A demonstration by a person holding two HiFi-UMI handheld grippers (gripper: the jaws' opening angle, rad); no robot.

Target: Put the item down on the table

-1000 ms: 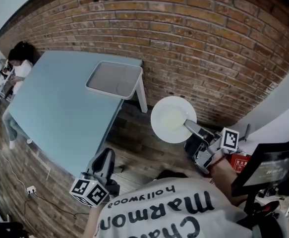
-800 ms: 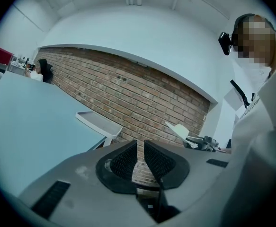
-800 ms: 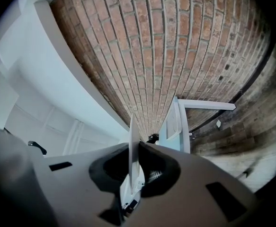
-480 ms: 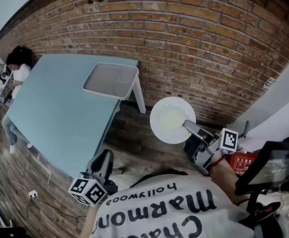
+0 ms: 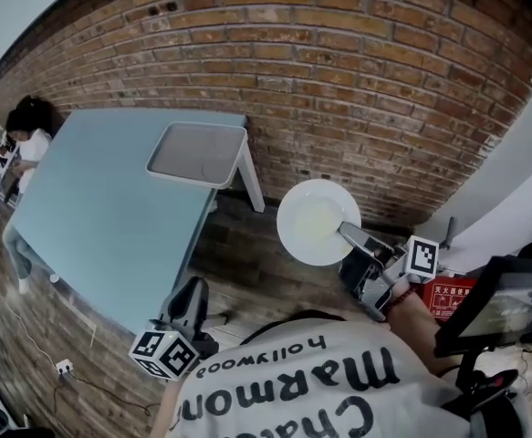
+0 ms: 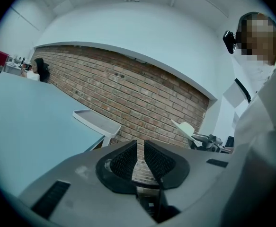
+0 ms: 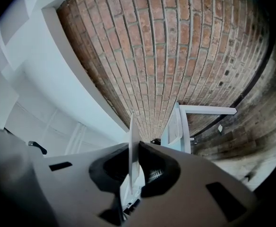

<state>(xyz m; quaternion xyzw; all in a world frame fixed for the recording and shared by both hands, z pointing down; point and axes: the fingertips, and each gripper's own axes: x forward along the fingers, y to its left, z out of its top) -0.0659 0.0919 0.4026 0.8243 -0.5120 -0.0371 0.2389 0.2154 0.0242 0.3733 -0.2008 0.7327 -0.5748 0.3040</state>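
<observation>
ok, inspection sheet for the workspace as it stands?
Surface: light blue table, only a tray on it.
Job's things: white plate, gripped at its rim, out over the floor, not yet on the table.
Clutter: empty white tray at the table's far corner.
Grippers: right tool shut on the plate; left tool empty, jaws slightly apart.
Cables: thin cable running to a socket block on the floor.
Surroundings: brick wall, wood floor, person at the table's far end.

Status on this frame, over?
Left gripper slightly open, empty. Right gripper shut on white plate, off to the side of the table. Tray on table's corner.
</observation>
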